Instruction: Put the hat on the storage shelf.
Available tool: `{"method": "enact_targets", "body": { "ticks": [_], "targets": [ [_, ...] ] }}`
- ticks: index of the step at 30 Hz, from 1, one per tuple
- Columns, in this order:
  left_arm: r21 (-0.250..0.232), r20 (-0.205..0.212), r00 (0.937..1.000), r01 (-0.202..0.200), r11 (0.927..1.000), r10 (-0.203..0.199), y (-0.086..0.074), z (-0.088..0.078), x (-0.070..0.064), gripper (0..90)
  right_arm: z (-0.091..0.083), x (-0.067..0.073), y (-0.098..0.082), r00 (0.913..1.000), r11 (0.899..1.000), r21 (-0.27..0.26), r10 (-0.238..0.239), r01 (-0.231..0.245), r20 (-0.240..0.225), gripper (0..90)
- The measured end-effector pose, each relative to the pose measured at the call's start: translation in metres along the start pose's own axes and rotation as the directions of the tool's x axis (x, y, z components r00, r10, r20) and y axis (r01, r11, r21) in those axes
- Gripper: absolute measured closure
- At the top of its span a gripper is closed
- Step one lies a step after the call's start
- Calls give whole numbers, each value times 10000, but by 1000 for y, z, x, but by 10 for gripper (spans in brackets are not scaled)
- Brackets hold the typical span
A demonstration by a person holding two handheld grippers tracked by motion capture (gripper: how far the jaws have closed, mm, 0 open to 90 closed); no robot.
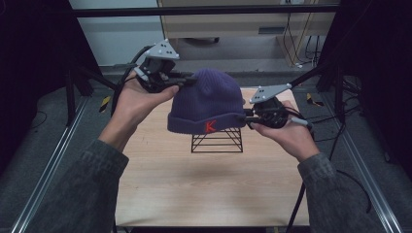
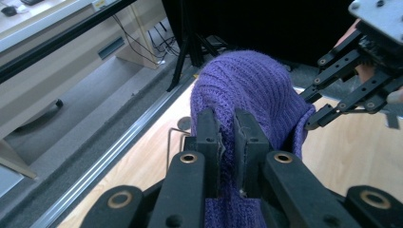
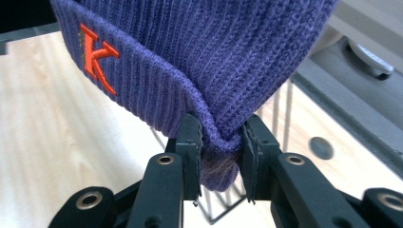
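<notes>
We hold the purple beanie (image 1: pixel 208 99) above the wire stand (image 1: pixel 217 141) on the bench (image 1: pixel 160 179), left gripper (image 1: pixel 187 81) fingers pinching its crown and right gripper (image 1: pixel 244 118) fingers pinching its cuff, keeping it spread.

Left gripper (image 1: pixel 187 81), upper left of high view: black linked jaws, brass-ringed pivots, grey three-cornered plate with dark screws, black cable. Right gripper (image 1: pixel 244 118), centre right: same black build, grey plate, trailing cable. Sleeves (image 1: pixel 85 189), lower corners: grey-green mottled fabric.
</notes>
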State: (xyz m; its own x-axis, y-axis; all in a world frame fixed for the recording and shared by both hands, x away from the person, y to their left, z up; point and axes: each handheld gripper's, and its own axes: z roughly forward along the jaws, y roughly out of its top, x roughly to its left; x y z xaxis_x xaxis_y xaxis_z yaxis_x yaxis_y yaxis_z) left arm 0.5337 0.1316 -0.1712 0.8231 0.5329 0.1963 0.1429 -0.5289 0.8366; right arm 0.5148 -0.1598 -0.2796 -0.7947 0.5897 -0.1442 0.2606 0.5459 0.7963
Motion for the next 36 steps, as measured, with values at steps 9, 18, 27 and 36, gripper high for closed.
{"method": "enact_targets", "body": {
  "ticks": [9, 18, 27, 36],
  "targets": [
    [647, -272, 9993, -252, 9976, 270, 11, 48, 18, 817, 24, -34, 4, 9983, 9994, 344, 48, -68, 575, 719],
    [333, -402, 9991, 129, 9994, -115, 13, 56, 34, 817, 27, -51, 4, 9945, 9981, -32, 610, -610, 851, 720],
    [561, -444, 9989, -115, 9984, 140, 16, 70, 28, 816, 27, -54, -3, 9918, 9969, 202, 731, -756, 1044, 721],
    [830, -346, 9993, -133, 9965, 162, 2, 84, 23, 815, 32, -53, -21, 9922, 9947, 478, 863, -908, 901, 721]
  ]
}}
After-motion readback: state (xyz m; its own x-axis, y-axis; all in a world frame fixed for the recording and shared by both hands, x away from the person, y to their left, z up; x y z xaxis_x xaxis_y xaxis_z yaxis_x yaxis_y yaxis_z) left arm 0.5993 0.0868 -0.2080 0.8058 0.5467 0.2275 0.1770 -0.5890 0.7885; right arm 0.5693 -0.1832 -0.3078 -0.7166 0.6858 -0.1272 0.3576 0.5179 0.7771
